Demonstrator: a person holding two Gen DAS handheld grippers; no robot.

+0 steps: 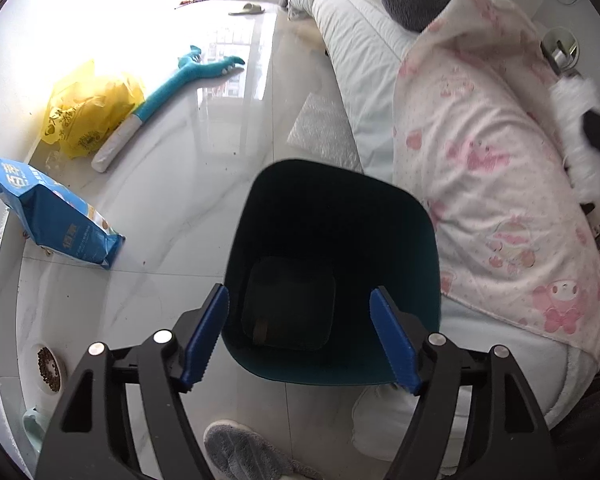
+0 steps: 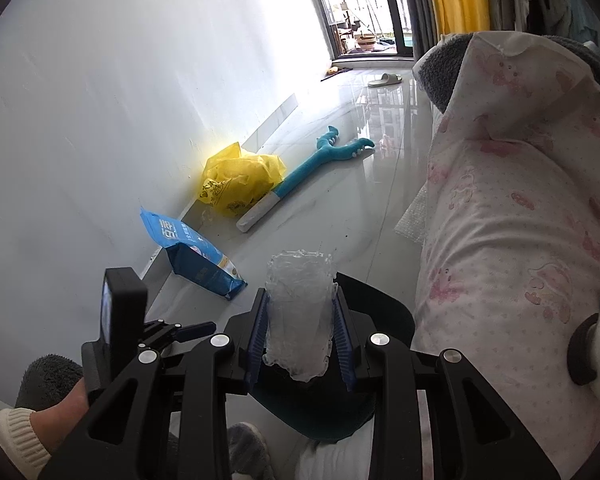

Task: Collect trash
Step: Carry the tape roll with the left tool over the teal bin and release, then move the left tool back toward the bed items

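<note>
A dark teal trash bin (image 1: 332,264) stands on the floor beside the bed. My left gripper (image 1: 300,332) is open, its blue fingers on either side of the bin's near rim, not touching it. The bin looks empty apart from a small brown scrap at the bottom. My right gripper (image 2: 302,328) is shut on a crumpled clear plastic cup (image 2: 300,312) and holds it above the bin (image 2: 380,320), whose rim shows behind the fingers. The left gripper's body (image 2: 120,312) shows at the left of the right wrist view.
A yellow plastic bag (image 1: 88,116), a blue food bag (image 1: 56,212) and a teal long-handled toy (image 1: 180,80) lie by the wall. A bed with a pink-print quilt (image 1: 492,160) fills the right. A pet food bowl (image 1: 50,368) and grey slippers (image 1: 244,452) are near.
</note>
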